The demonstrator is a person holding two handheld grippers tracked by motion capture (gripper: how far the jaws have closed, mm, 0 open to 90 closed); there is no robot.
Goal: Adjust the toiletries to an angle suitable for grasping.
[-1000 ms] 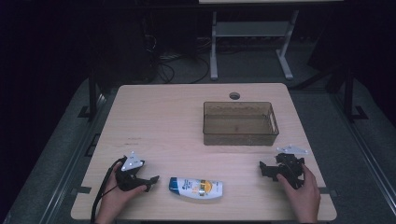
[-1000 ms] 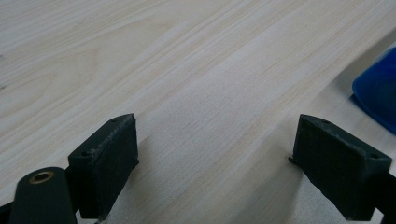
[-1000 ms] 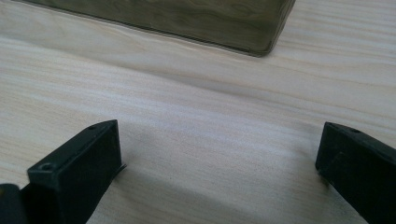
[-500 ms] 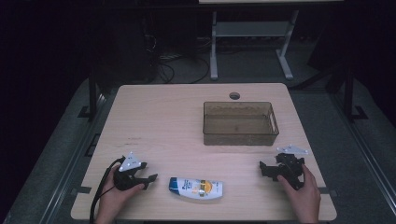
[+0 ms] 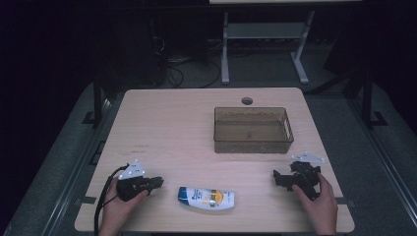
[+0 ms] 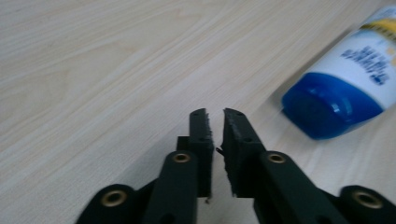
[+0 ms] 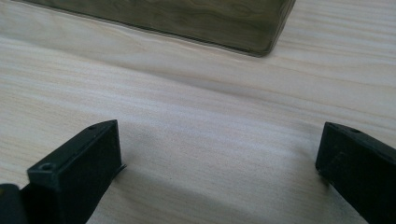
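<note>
A white bottle [image 5: 206, 197] with a blue cap and a yellow patch on its label lies on its side near the near edge of the table [image 5: 187, 128], about midway along that edge, cap end pointing toward the left side. In the left gripper view the blue cap [image 6: 322, 109] sits just beside the jaw tips, apart from them, with bare wood between.

Farther back, toward the far right corner, stands a translucent brown bin [image 5: 253, 130], rectangular and open-topped. Through its walls its floor looks bare; no contents can be made out. One lower corner of the bin [image 7: 261, 28] shows at the top of the right gripper view, well ahead of the jaws.

The left claw [image 5: 153, 182] rests on the table near the near left corner, held by the person's left hand [image 5: 118, 206], its tips pointing toward the bottle's cap. Its jaws stand almost together, only a thin slit between them, with nothing held [image 6: 215, 135].

The right claw [image 5: 279, 178] rests near the near right corner, held by the right hand [image 5: 319, 204], in front of the bin and apart from it. Its jaws are spread wide with only bare wood between them [image 7: 219, 158].

A round hole [image 5: 247, 101] pierces the table near its far edge, just behind the bin.
</note>
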